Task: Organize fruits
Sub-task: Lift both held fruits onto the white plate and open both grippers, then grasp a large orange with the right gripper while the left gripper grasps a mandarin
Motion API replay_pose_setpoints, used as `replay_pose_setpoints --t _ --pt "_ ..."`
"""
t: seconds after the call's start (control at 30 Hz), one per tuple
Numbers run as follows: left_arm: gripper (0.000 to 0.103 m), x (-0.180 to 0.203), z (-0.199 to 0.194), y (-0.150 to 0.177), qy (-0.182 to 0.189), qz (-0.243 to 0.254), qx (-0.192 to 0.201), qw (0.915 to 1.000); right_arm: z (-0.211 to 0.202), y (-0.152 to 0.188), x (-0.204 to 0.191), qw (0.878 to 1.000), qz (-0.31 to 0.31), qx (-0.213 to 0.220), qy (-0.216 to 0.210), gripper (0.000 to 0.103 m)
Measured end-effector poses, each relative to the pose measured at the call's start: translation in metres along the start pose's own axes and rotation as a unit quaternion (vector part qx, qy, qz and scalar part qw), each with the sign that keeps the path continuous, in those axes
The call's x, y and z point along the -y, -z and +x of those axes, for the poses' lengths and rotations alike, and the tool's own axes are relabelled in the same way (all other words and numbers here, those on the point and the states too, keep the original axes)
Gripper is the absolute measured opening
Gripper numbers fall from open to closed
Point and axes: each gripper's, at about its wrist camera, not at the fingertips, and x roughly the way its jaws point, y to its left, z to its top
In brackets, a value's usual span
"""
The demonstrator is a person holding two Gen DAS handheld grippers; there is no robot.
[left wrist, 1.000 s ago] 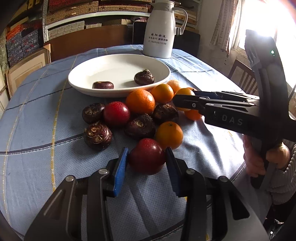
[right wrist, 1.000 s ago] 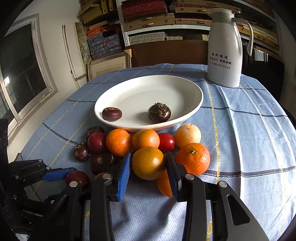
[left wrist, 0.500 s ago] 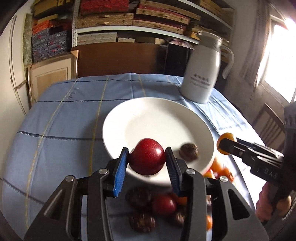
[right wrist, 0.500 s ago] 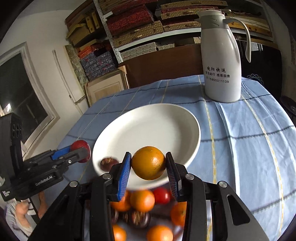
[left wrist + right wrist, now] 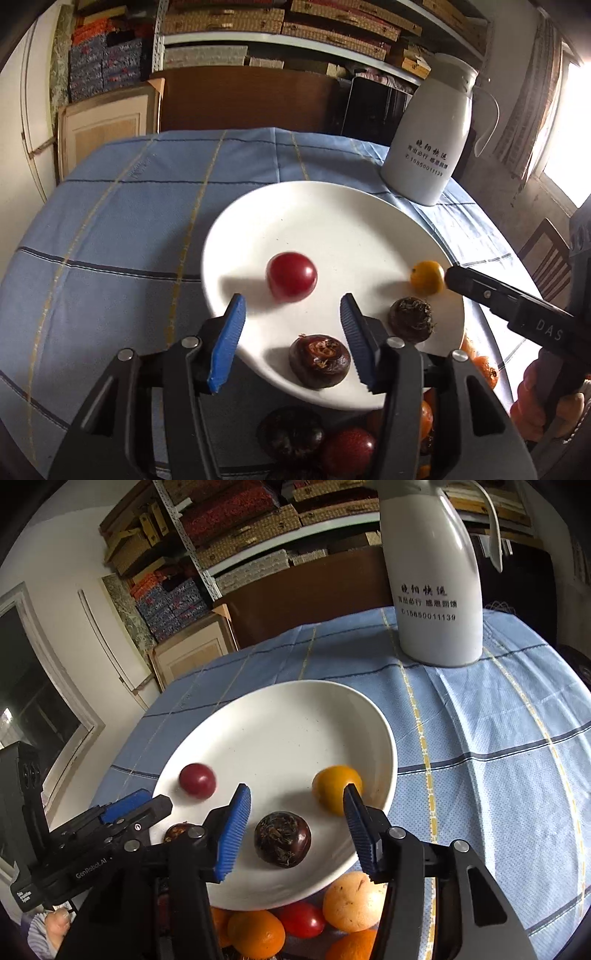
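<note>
Metal wall shelves point(image 5: 325, 22) stacked with woven boxes rise behind a brown wooden cabinet point(image 5: 243, 103); daylight glares through the curtained window point(image 5: 569, 122).

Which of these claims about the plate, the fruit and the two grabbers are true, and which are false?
1. The white plate holds four pieces. True: a red fruit, an orange and two dark brown ones.
2. The left gripper grips the red fruit. False: its jaws stand open, and the fruit lies on the plate.
3. The right gripper has its jaws open. True.
4. The white jug lies on its side. False: it stands upright on the blue tablecloth.
5. All the fruit is on the plate. False: more oranges lie beside it.
</note>
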Motion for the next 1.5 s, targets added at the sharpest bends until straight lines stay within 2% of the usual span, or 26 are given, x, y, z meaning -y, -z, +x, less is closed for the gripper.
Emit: replay_pose_setpoints --t 0.2,0.33,0.5,0.6,0.77,0.9,1.03,1.27,1.5 --pt "0.052 -0.008 -0.023 0.025 0.002 -0.012 0.003 0.9999 -0.021 0.019 -0.001 1.000 -0.009 0.001 -0.013 0.053" --pt "0.074 -0.011 -0.042 0.051 -0.017 -0.011 0.010 0.9997 -0.045 0.043 -0.006 1.000 -0.027 0.007 -0.008 0.054" --pt "0.077 -0.013 -0.065 0.082 -0.026 -0.008 0.013 0.9995 -0.072 0.073 -0.003 0.999 -0.028 0.015 -0.014 0.054" --pt "0.079 -0.012 -0.073 0.093 -0.030 -0.007 0.012 0.9995 -0.074 0.087 -0.007 0.999 -0.045 0.009 0.001 0.053" --pt "0.080 -0.013 -0.080 0.098 -0.034 -0.008 0.020 0.9992 -0.065 0.090 -0.025 0.996 -0.093 0.005 0.013 0.051" --pt "0.080 -0.009 -0.075 0.099 -0.035 0.000 0.009 0.9993 -0.052 0.089 -0.038 0.993 -0.115 -0.008 0.019 0.043" --pt "0.080 -0.003 -0.074 0.099 -0.032 0.014 0.009 0.9993 -0.041 0.083 -0.041 0.993 -0.113 -0.021 0.018 0.039" --pt "0.080 0.008 -0.072 0.100 -0.027 0.036 0.006 0.9990 -0.022 0.079 -0.044 0.991 -0.122 -0.039 0.027 0.038" --pt "0.080 0.025 -0.081 0.100 -0.009 0.058 0.035 0.9977 -0.034 0.076 -0.039 0.995 -0.096 -0.036 0.005 0.037"
